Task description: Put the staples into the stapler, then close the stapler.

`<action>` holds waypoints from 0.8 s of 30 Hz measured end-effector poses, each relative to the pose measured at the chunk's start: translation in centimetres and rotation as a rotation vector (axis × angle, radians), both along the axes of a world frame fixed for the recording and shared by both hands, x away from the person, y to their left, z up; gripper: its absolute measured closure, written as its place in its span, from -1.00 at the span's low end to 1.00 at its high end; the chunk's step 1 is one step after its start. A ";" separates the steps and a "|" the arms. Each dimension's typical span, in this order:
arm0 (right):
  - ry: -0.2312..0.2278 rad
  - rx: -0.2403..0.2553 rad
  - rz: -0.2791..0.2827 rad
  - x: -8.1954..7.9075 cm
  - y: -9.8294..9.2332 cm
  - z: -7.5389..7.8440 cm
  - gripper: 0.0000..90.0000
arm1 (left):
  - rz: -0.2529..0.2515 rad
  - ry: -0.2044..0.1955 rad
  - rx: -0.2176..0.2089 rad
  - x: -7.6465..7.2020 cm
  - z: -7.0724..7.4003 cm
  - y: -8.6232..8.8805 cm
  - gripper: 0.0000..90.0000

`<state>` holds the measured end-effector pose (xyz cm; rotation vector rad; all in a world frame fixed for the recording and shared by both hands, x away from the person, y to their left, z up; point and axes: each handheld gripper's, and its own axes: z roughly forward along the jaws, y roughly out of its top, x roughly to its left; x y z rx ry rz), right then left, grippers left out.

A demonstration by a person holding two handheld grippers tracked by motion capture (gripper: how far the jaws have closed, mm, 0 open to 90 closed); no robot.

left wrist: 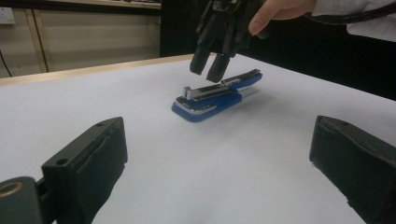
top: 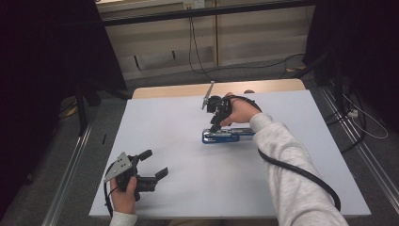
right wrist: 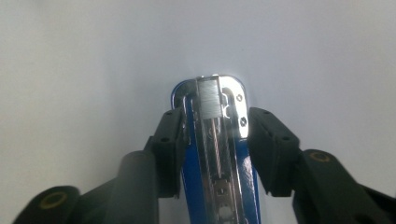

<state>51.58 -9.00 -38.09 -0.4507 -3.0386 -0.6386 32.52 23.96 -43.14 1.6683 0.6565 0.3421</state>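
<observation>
Blue metal stapler [top: 226,135] lies mid white worktop [top: 188,188], far from edges; right tongs [right wrist: 212,149] straddle it, slightly apart; left tongs [top: 154,164] wide.

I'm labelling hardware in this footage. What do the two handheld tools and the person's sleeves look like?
Both tools are black with two blocky padded jaws. The left tool carries a grey three-cornered plate with small holes. The right tool trails a thick black cable along a light grey sleeve. Brass-coloured pivot rings show at the jaw bases.

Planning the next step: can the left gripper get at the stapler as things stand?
Probably yes: bare table lies between the open left gripper and the stapler, though the right gripper hangs just above it.
</observation>
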 end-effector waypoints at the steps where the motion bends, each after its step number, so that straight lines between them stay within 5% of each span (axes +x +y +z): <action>1: 0.000 0.000 0.000 0.0 0.0 0.0 0.17 | 0.000 0.000 0.000 0.0 0.0 0.0 -0.91; 17: -0.040 0.119 -0.158 -2.3 -5.5 -0.2 -0.51 | -0.021 0.053 0.019 1.0 0.2 -0.7 -0.92; 24: -0.059 0.158 -0.239 -3.8 -8.6 -0.6 -0.62 | -0.023 0.076 0.033 1.5 0.2 -1.5 -0.92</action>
